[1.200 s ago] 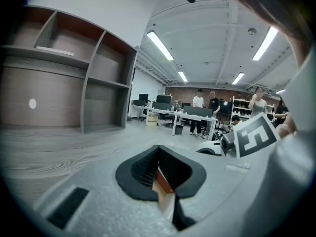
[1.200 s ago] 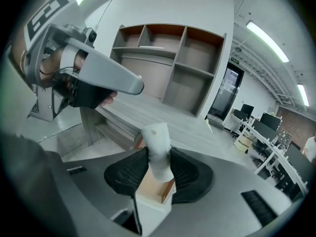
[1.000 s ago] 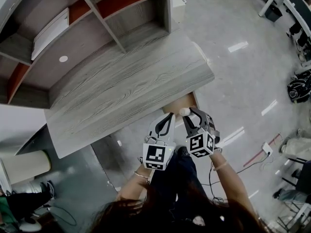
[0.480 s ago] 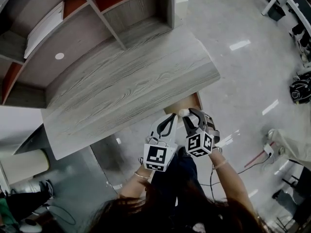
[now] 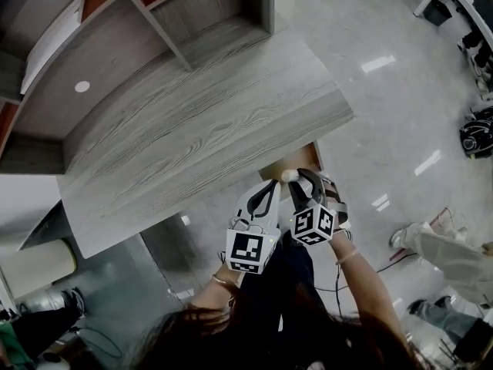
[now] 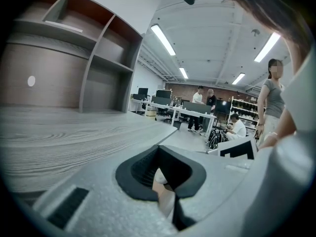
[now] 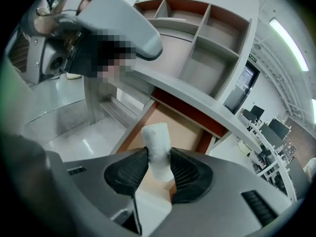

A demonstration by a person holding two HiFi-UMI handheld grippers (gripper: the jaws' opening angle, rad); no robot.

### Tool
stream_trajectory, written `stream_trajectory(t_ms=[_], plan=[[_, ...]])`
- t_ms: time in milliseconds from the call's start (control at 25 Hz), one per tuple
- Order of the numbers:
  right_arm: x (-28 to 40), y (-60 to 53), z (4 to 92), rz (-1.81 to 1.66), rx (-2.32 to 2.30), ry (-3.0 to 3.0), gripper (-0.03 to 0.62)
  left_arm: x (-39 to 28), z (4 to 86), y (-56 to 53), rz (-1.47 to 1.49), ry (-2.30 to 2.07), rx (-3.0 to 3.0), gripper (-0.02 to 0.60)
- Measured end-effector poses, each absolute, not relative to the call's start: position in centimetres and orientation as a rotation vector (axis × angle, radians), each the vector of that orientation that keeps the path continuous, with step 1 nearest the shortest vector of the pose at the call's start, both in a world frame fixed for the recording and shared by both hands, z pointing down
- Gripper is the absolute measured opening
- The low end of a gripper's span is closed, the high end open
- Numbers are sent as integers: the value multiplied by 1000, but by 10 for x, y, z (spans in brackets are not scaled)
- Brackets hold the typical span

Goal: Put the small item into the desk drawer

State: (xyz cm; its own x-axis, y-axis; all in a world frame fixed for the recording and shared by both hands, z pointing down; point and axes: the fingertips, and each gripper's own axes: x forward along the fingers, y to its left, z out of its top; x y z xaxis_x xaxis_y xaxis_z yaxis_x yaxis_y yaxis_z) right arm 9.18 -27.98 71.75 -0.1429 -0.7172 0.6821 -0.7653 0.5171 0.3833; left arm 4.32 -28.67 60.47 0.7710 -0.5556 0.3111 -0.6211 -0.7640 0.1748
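Note:
A small white roll (image 7: pixel 155 142) stands upright between the pads of my right gripper (image 7: pixel 157 164), which is shut on it. The head view shows that gripper (image 5: pixel 296 177) holding the roll (image 5: pixel 289 176) just off the front edge of the grey wooden desk (image 5: pixel 192 129), over the open drawer (image 5: pixel 304 159). The drawer's bare brown floor (image 7: pixel 182 127) lies right behind the roll. My left gripper (image 5: pixel 271 185) hangs beside the right one, its tips together and nothing held. From its own view the left gripper (image 6: pixel 159 152) points across the desktop (image 6: pixel 74 132).
A shelf unit with several compartments (image 5: pixel 154 21) rises at the back of the desk. A person (image 5: pixel 439 245) walks on the glossy floor at the right, near a dark bag (image 5: pixel 476 137). A pale cylinder (image 5: pixel 31 260) stands at the left. People and office desks (image 6: pixel 197 112) fill the background.
Both grippers have sunk a little by the desk's front edge, the right one still gripping the white roll. A person has walked into view at the right.

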Motion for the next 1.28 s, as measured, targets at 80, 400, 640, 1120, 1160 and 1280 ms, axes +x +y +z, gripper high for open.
stream_trajectory(t_ms=[80, 400, 640, 1120, 1160, 1280], plan=[[93, -280, 724, 71, 1212, -1871, 130, 43, 609, -286, 355, -914, 2694, 15], [91, -280, 756, 95, 1189, -1851, 132, 41, 631, -288, 348, -920, 2674, 15], [88, -284, 776, 127, 1157, -1834, 133, 39, 640, -295, 344, -930, 2662, 15], [94, -294, 804, 226, 1112, -1751, 135, 34, 653, -301, 339, -941, 2633, 15], [94, -294, 806, 234, 1110, -1746, 135, 33, 654, -301, 340, -942, 2628, 15], [94, -296, 811, 248, 1099, -1738, 135, 32, 658, -300, 344, -944, 2618, 15]])
